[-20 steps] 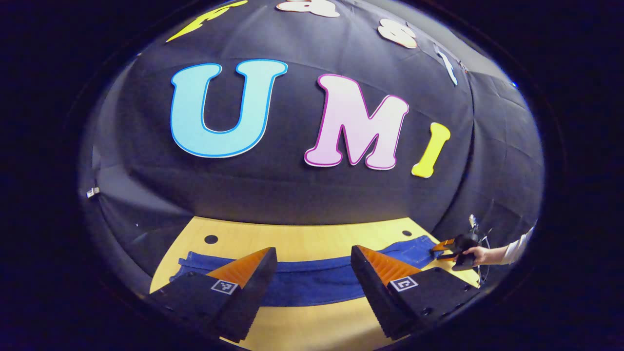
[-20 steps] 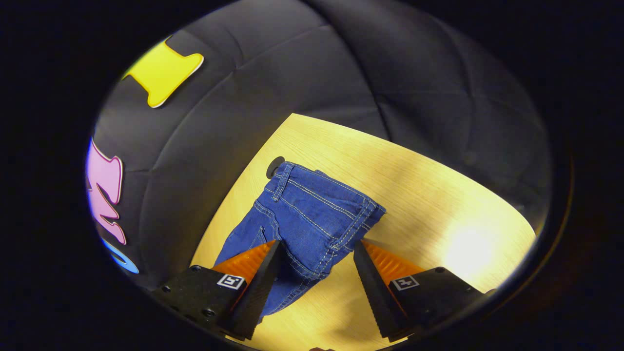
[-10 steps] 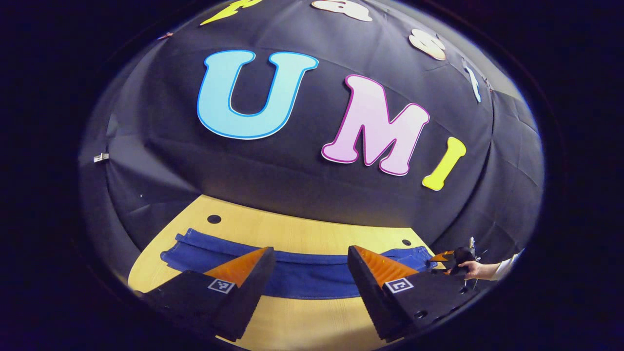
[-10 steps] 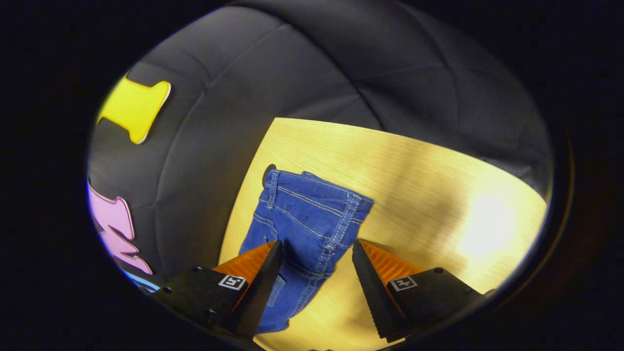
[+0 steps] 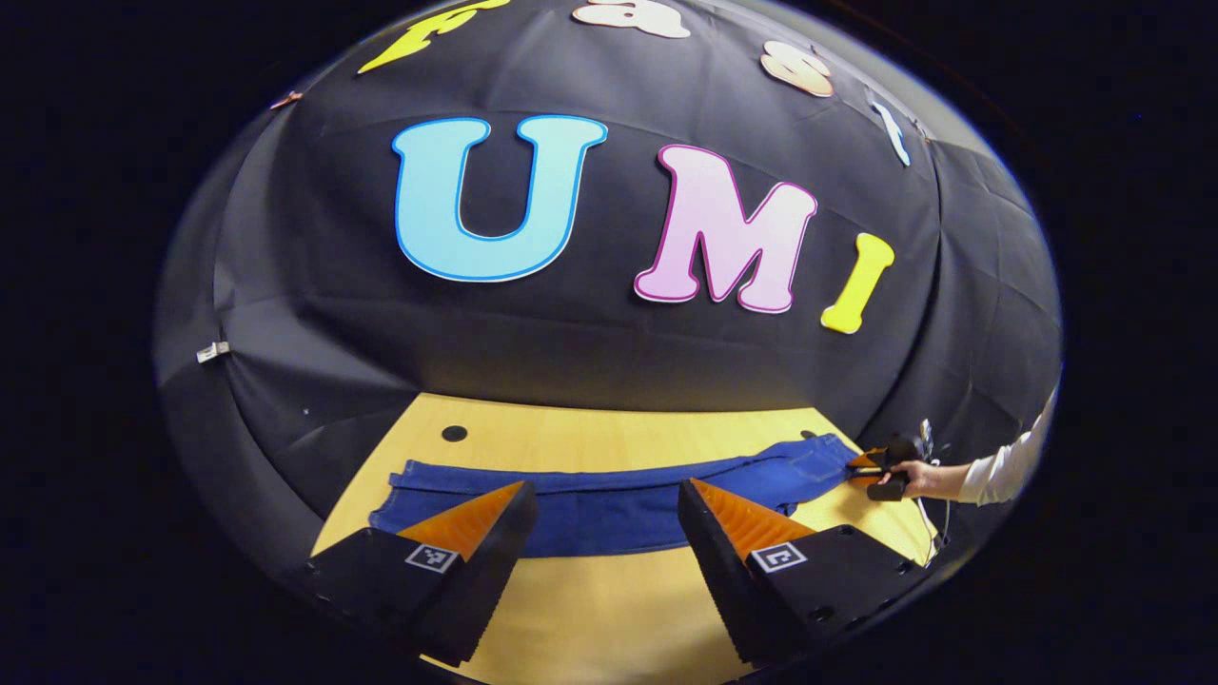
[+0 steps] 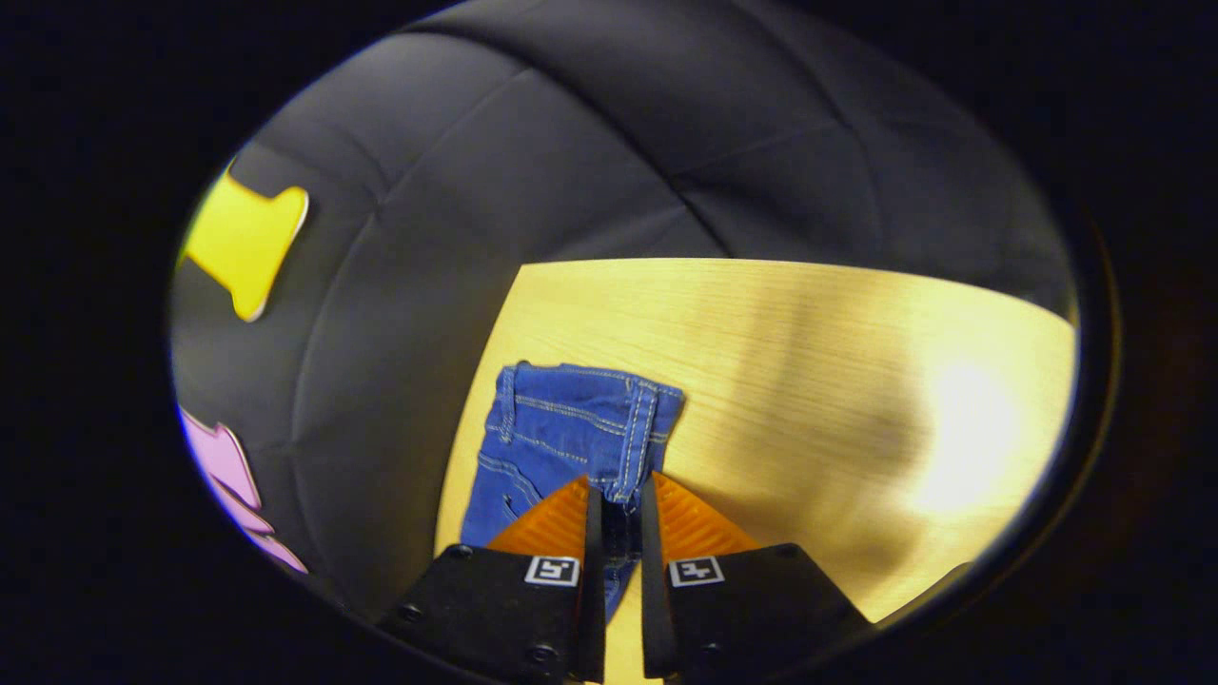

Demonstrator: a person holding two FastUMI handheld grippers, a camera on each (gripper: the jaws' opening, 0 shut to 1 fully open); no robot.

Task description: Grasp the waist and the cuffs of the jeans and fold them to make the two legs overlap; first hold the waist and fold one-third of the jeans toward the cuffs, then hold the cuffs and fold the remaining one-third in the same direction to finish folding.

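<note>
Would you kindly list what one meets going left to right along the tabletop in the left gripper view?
Small dark hole in the table → jeans stretched across the table → right gripper at their end → hand → pale sleeve.

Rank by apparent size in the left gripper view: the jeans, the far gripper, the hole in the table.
1. jeans
2. far gripper, small because it is distant
3. hole

The table outsizes all three.
</note>
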